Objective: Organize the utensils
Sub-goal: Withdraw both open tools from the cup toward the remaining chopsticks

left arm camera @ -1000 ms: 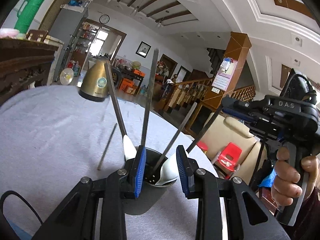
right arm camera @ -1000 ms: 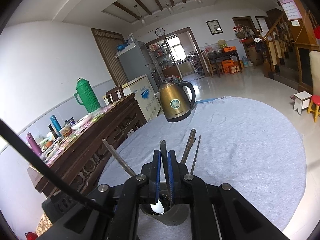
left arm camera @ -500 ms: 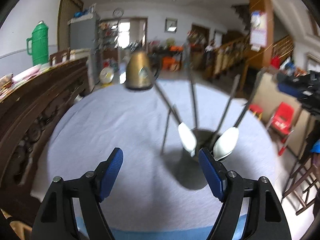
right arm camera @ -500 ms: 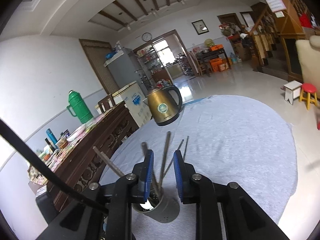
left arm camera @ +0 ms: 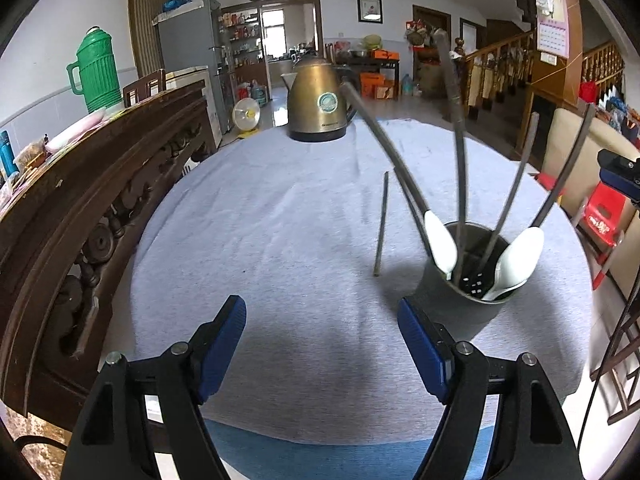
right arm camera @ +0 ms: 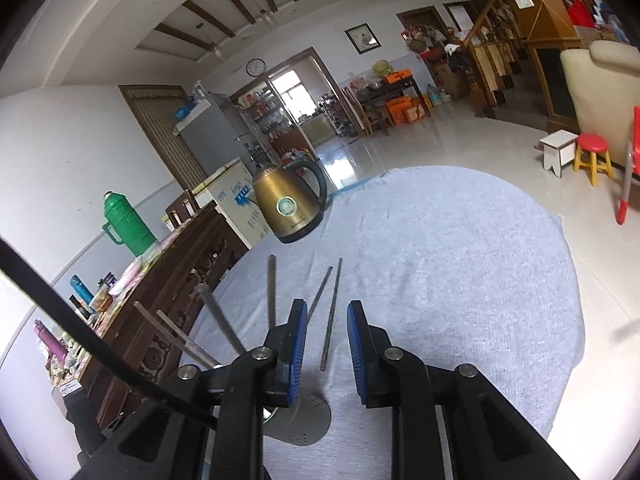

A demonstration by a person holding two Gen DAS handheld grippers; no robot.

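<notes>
A grey metal utensil holder (left arm camera: 460,308) stands on the grey cloth. It holds two white spoons (left arm camera: 440,240) and several grey sticks. One grey chopstick (left arm camera: 380,224) lies on the cloth left of the holder. My left gripper (left arm camera: 322,344) is wide open and empty, back from the holder and to its left. My right gripper (right arm camera: 326,348) is open and empty above the holder (right arm camera: 304,420), which is mostly hidden under it. The lying chopstick (right arm camera: 330,316) shows between its fingers, with the standing sticks (right arm camera: 272,292) to the left.
A gold kettle (left arm camera: 320,104) stands at the far side of the round table (left arm camera: 280,200). A dark carved wooden sideboard (left arm camera: 80,200) runs along the left with a green thermos (left arm camera: 98,68). Red stools and stairs are off to the right.
My left gripper opened wide, let go of the holder and drew back. My right gripper opened, released a stick into the holder and lifted away.
</notes>
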